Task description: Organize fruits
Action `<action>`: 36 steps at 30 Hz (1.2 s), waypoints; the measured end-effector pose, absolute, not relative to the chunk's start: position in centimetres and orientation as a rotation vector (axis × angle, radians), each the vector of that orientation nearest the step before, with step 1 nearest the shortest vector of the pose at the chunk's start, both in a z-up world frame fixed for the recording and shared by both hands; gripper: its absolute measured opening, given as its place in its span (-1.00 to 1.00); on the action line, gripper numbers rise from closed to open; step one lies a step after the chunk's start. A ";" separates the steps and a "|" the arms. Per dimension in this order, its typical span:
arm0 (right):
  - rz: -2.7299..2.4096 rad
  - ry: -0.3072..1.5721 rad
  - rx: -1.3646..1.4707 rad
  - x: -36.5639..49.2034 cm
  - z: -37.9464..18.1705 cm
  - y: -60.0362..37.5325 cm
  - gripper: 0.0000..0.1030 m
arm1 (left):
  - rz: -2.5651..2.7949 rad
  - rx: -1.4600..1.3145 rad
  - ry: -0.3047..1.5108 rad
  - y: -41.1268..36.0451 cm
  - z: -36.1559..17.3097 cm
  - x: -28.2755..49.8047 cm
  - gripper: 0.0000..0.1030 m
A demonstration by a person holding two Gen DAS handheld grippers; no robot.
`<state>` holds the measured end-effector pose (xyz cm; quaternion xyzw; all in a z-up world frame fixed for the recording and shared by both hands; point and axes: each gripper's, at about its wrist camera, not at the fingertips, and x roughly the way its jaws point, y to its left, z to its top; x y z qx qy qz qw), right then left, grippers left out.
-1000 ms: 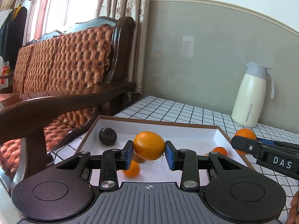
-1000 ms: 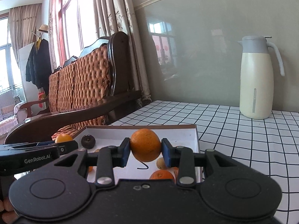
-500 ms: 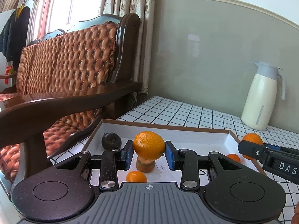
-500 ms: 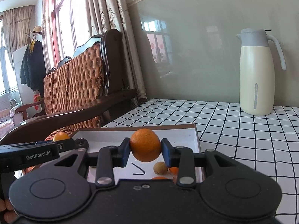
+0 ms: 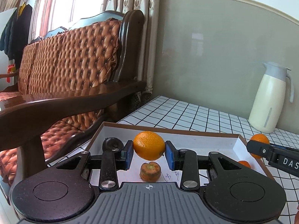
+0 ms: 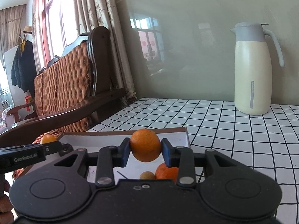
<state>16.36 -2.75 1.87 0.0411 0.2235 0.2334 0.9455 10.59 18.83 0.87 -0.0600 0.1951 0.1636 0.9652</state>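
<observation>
My left gripper [image 5: 149, 154] is shut on an orange [image 5: 149, 145] and holds it above a white shallow box [image 5: 205, 140]. Below it in the box lie a small brown-orange fruit [image 5: 150, 172], a dark round fruit [image 5: 112, 144] and a small orange [image 5: 244, 163]. My right gripper [image 6: 145, 152] is shut on another orange [image 6: 145, 145], over the box's right part [image 6: 179, 137]. Under it lie a small orange [image 6: 166, 171] and a tan fruit [image 6: 147, 175]. The right gripper with its orange [image 5: 259, 140] shows at the right of the left wrist view.
A cream thermos jug [image 5: 269, 99] stands at the back of the checked tablecloth [image 6: 233, 123]. A wooden sofa with a quilted brown back [image 5: 65, 59] runs along the table's left side. The wall is close behind.
Both grippers have moved forward over the box with their oranges still held. The fruits in the box have slid lower in both views.
</observation>
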 end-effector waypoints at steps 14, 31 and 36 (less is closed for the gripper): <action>0.466 0.496 0.063 19.2 1.4 -1.6 -0.47 | 0.339 -0.138 0.421 19.4 0.4 13.2 -0.29; 0.372 0.441 0.085 19.6 1.8 -2.1 0.68 | 0.415 -0.142 0.457 20.6 0.0 15.4 0.89; 0.356 0.378 0.099 18.6 3.1 -3.3 0.67 | 0.456 -0.107 0.381 20.0 1.1 14.3 1.00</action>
